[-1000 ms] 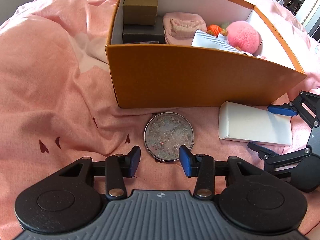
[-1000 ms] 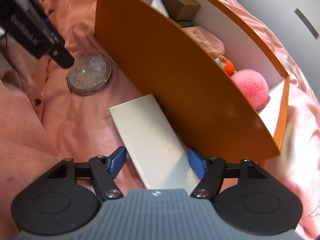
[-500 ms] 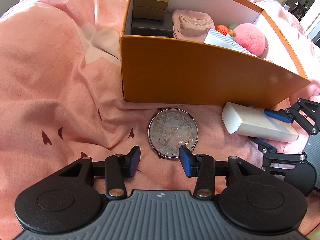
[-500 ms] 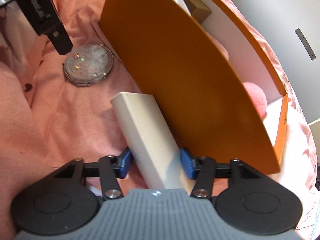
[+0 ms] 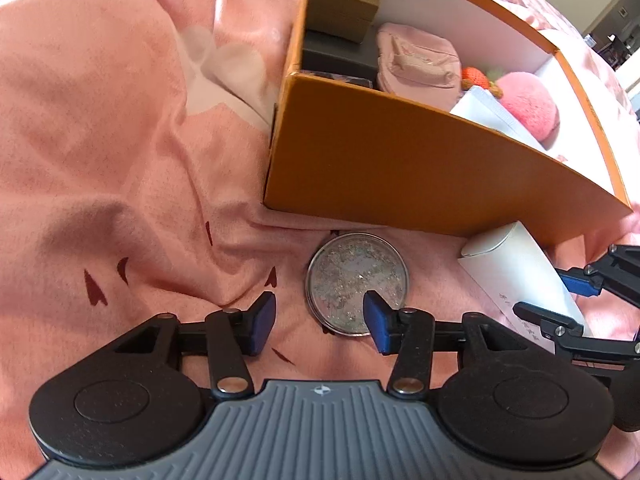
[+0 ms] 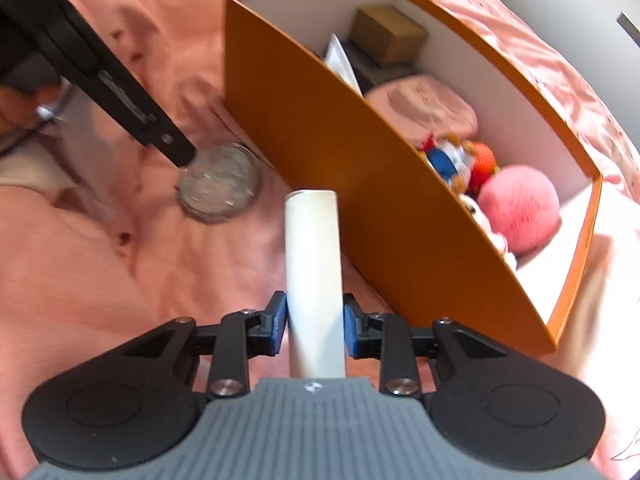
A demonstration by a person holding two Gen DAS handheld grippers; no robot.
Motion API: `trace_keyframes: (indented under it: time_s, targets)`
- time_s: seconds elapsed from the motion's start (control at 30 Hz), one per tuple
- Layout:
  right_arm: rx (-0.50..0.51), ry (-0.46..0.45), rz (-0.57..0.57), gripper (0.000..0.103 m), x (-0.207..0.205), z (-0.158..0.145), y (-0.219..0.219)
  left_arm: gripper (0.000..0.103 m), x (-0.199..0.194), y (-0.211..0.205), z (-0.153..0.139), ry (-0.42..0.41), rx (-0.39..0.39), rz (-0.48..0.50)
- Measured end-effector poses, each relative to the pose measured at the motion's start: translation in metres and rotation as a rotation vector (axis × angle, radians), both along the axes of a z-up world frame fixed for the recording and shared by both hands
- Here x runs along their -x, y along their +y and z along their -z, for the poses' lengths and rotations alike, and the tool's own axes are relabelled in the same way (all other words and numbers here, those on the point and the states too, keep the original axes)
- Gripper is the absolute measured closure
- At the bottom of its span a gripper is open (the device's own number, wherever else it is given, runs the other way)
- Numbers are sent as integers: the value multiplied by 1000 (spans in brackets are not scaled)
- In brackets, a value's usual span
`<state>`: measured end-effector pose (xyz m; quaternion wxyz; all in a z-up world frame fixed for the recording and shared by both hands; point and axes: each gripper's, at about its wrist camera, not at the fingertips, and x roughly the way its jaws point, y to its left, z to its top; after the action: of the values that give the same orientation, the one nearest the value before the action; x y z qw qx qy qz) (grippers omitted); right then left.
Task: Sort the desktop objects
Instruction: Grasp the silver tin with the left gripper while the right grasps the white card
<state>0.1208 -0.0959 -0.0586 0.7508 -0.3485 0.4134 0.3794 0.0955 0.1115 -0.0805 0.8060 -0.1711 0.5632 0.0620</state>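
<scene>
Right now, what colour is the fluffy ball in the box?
Pink. The fluffy ball shows best in the right wrist view.

Orange box (image 5: 420, 168) wall blocks beyond; left bedding (image 5: 120, 160) probably passable.

So I count one orange cardboard box (image 5: 420, 168), one round glittery silver compact (image 5: 357, 283), one flat white carton (image 6: 314, 272), one fluffy pink pompom (image 6: 518, 214), one small brown box (image 5: 344, 10), one pink fabric pouch (image 5: 416, 58).

A pink bedcover (image 5: 120, 140) printed with dark red marks and a pale patch is seen. The box (image 5: 400, 168) is orange outside, white inside. A silver glittery round case (image 5: 356, 280), a white carton (image 6: 314, 264), a pink pompom (image 6: 520, 208) and a tan small box (image 5: 344, 0) are shown.
</scene>
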Motion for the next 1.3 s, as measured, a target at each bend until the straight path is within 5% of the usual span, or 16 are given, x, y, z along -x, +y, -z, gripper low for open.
trace_keyframes:
  time_s: [0.23,0.5,0.73,1.1,1.3]
  targets:
    - [-52,56,42,71,-4,4,-11,38,-17,4,24,58,27,-29]
    - [-79,110,93,70,-18,18,-14,11,-27,3,45,66,105,-22]
    - [-102,174,138,68,-28,26,-18,10,-31,-2,49,44,100,-9]
    - [-101,156,147,68,-18,20,-18,58,-12,-15,27,-8,14,29]
    - [-96,143,144,68,-27,24,-15,59,0,-18,18,-53,32,60]
